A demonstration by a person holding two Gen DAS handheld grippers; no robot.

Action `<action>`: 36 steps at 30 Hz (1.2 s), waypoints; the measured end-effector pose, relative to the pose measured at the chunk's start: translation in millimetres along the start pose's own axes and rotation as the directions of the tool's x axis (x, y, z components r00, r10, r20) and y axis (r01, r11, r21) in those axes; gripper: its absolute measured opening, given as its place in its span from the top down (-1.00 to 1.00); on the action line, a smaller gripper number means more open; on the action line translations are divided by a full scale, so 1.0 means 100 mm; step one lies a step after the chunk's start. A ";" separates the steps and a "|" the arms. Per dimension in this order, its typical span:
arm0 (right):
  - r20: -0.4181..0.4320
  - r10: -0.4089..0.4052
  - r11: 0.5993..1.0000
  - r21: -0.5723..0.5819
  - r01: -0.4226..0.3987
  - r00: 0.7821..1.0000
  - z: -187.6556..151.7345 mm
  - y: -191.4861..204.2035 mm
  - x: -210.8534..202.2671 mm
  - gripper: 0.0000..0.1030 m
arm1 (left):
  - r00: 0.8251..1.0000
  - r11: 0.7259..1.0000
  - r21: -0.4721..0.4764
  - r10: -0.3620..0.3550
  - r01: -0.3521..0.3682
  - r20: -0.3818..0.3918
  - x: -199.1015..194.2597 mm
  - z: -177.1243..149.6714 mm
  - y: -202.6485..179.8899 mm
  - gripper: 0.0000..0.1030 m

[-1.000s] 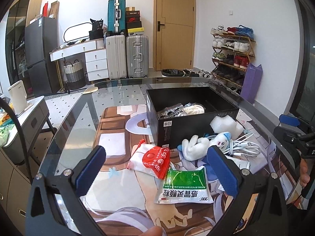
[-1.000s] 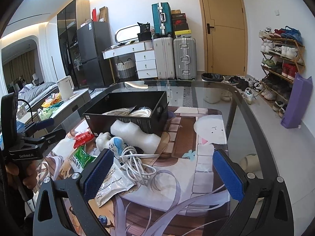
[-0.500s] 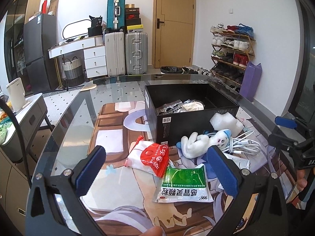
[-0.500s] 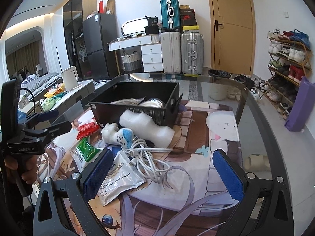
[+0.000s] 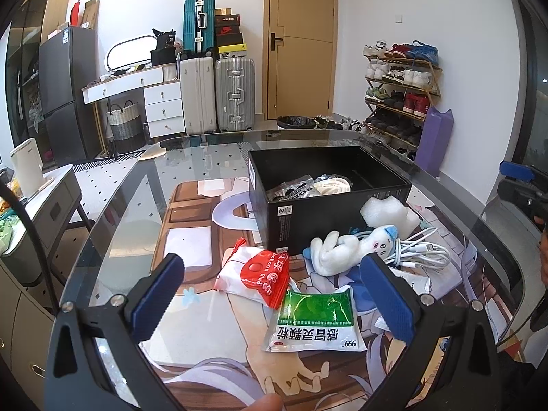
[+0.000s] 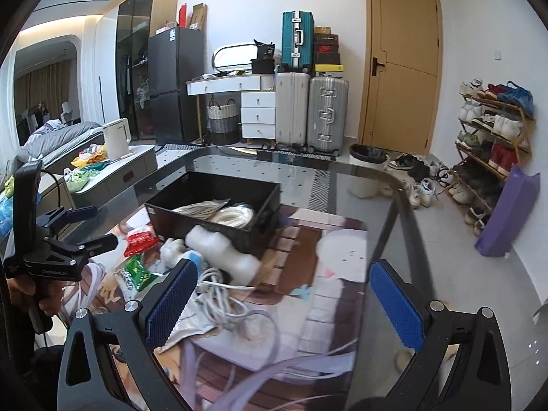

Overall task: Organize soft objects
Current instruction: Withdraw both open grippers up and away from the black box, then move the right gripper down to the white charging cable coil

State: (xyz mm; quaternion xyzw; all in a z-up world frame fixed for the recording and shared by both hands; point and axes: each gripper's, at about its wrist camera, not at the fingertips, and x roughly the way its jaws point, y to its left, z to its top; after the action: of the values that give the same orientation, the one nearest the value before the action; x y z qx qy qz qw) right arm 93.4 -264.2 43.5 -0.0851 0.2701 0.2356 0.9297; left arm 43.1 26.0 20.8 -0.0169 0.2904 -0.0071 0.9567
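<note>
A black open box (image 5: 328,205) (image 6: 212,210) stands on the glass table and holds a foil packet and a white coil. In front of it lie a white foam piece (image 5: 388,214) (image 6: 226,255), a white plush toy with a blue cap (image 5: 349,248), a white cable bundle (image 5: 421,250) (image 6: 219,291), a red-and-white packet (image 5: 257,275) (image 6: 138,239) and a green packet (image 5: 315,320) (image 6: 137,270). My left gripper (image 5: 274,294) is open and empty above the packets. My right gripper (image 6: 281,299) is open and empty, right of the cables.
A printed mat (image 5: 191,233) covers the glass table (image 5: 120,205). Its curved edge runs along the right (image 6: 407,219). Suitcases (image 5: 215,92), a dresser, a fridge and a shoe rack (image 5: 397,96) stand beyond. A side cabinet with a kettle (image 6: 116,137) is at the left.
My right gripper has swung right and pulled back a little, so the box and clutter shifted left in its view. My left gripper has barely moved. Both stayed open.
</note>
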 end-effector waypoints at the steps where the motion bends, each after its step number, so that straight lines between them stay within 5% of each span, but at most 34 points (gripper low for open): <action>1: -0.002 -0.012 1.000 -0.002 0.012 1.000 0.00 -0.03 -0.02 -0.99 | 1.000 1.000 -0.001 0.002 -0.002 0.000 0.01 0.00 0.00 -1.00; 17: -0.027 0.045 0.990 0.135 -0.041 0.999 -0.27 0.01 0.28 -0.99 | 1.000 1.000 -0.001 -0.002 0.002 -0.016 0.06 -0.03 -0.01 -1.00; 36: -0.120 0.113 0.984 0.152 -0.094 0.986 -0.40 0.32 0.71 -0.99 | 0.999 1.000 -0.002 -0.007 0.007 -0.051 0.18 -0.08 0.00 -1.00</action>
State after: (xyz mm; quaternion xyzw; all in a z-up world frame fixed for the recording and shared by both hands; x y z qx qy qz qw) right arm 112.4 -220.3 -29.5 -0.0176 0.3500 0.2573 0.9006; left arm 53.2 25.5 4.3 -0.0185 0.3148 -0.0108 0.9489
